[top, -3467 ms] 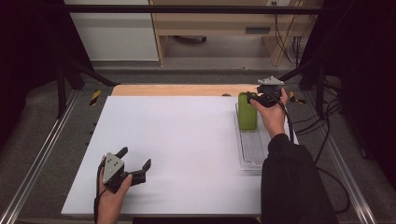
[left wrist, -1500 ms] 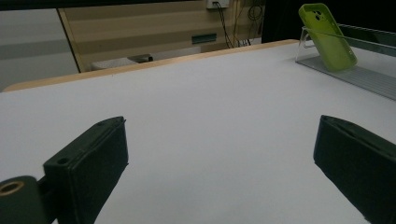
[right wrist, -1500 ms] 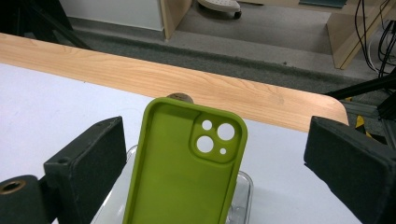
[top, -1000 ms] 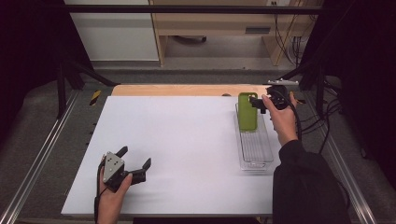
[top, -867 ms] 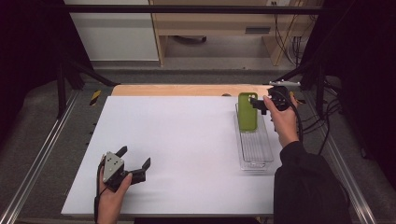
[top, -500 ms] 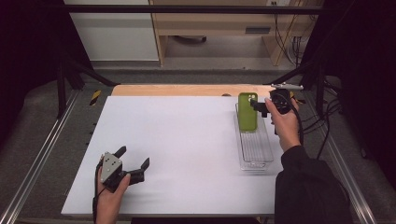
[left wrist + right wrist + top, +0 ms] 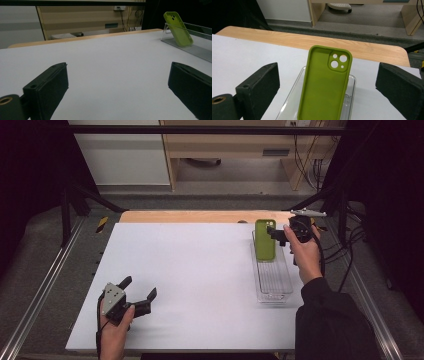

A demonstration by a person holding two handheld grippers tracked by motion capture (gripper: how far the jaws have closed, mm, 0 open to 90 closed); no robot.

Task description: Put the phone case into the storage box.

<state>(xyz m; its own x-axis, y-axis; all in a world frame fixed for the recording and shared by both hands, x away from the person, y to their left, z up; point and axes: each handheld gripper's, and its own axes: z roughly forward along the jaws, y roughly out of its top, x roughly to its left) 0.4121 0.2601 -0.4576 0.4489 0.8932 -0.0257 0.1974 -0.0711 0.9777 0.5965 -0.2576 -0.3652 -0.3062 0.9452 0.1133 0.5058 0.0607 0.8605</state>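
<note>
One green phone case [image 7: 264, 240] leans upright in one clear tray [image 7: 273, 282] on the bench [image 7: 200, 270], just beside the right gripper [image 7: 276, 236]. Left gripper [image 7: 138, 296]: fingers spread, empty, the case well apart beyond them. Right gripper view: fingers released, case [image 7: 324, 85] between and ahead. Likely light, flexible; pinch its side edges.

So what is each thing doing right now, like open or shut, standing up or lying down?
Green phone case: empty, standing and leaning on the tray's far end, not gripped.
Clear tray: lying flat on the white table, holding the case.
Right gripper: open, jaws either side of the case, apart from it.
Left gripper: open, holding nothing, low over the white table.
</note>
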